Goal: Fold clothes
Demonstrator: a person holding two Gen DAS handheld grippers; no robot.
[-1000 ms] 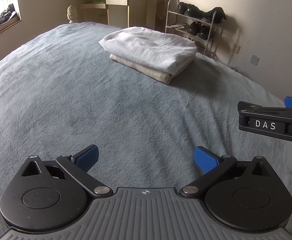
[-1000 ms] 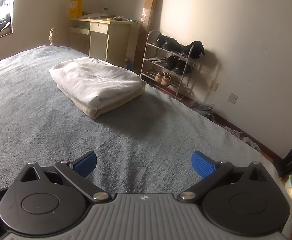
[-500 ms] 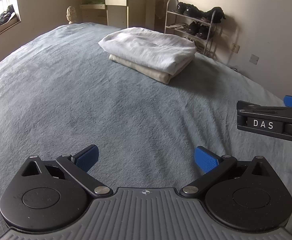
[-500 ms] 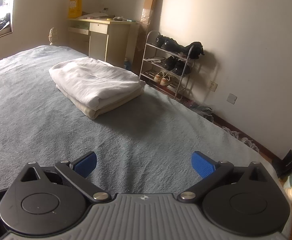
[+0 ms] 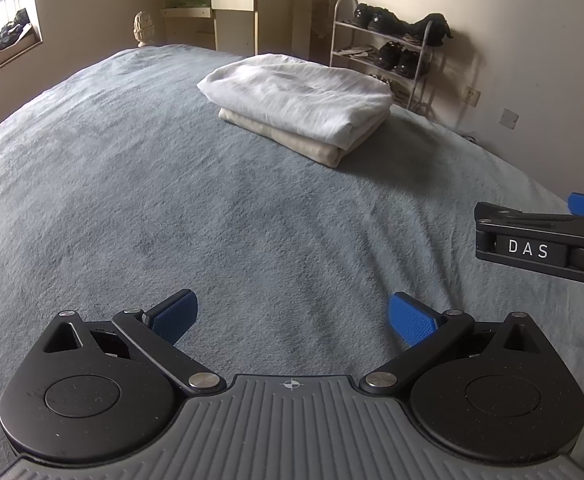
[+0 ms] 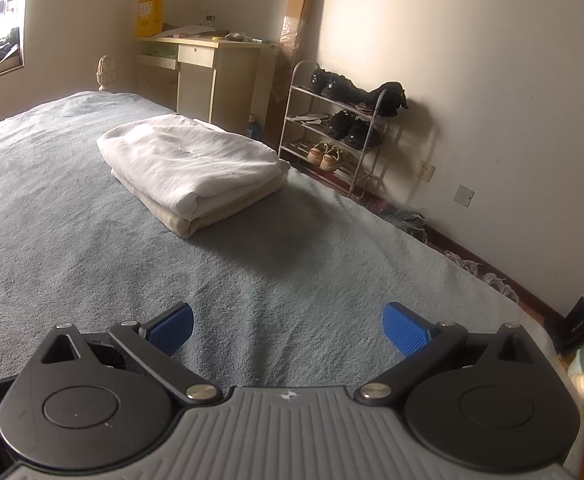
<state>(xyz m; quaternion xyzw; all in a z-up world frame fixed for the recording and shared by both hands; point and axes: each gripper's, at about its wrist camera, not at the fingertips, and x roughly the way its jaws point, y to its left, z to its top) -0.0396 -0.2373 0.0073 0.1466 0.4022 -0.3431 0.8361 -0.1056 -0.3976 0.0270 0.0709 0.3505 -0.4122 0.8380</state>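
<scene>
Where right gripper [image 5: 547, 240] reads "DAS" | folded clothes [image 5: 297, 100] stacked

Daylight was admitted through a window [image 5: 6, 40] at far left, which was blown out to white in both views. A warm patch was cast on the wall [image 6: 471, 60] in the right wrist view. A soft shadow was thrown right of the folded clothes [image 6: 190, 168] onto the bed [image 5: 132, 200]. Strong fisheye bending was seen at the edges, with dark vignetted corners. Focus was kept sharp throughout; little blur was noted.
</scene>
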